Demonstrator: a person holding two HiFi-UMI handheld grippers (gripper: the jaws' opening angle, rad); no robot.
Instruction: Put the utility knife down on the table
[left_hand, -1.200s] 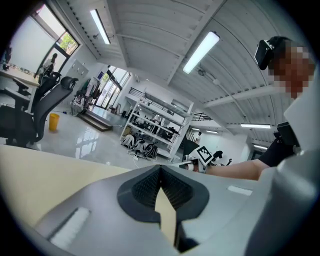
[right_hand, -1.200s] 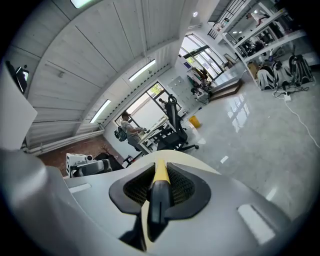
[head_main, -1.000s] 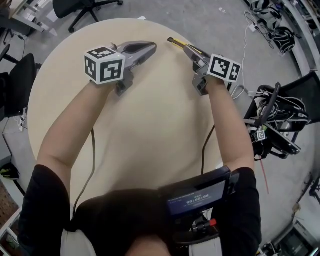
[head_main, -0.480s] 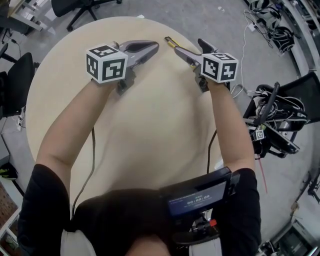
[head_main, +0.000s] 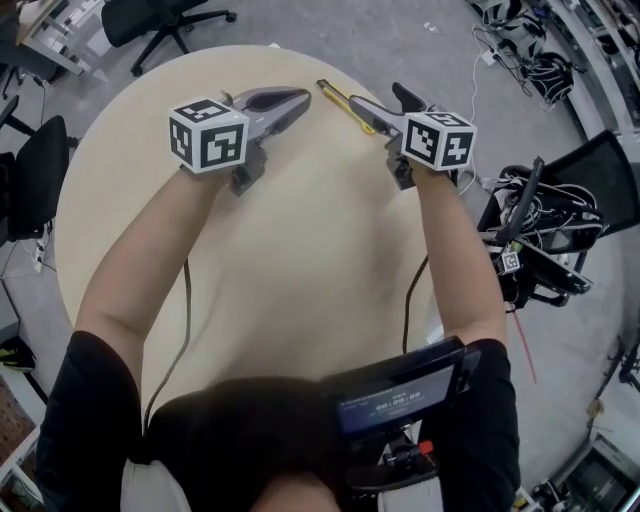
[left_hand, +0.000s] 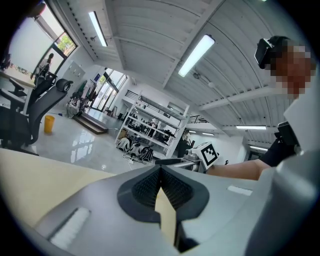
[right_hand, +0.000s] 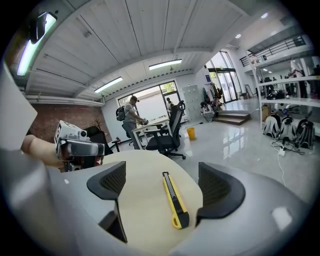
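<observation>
Looking from the head view, the utility knife lay on the table, near its far edge, freshly released. Left gripper view: left gripper pinched together, empty. Right gripper view: right gripper gaped wide, barely closing, knife between its jaws untouched. Done, basically.

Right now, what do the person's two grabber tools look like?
The left gripper and right gripper are smooth grey plastic with dark ribbed pads. Each carries a white cube printed with black square markers and trails a thin black cable. The right one's jaws are closing slightly with nothing gripped. The person wears black short sleeves.
</observation>
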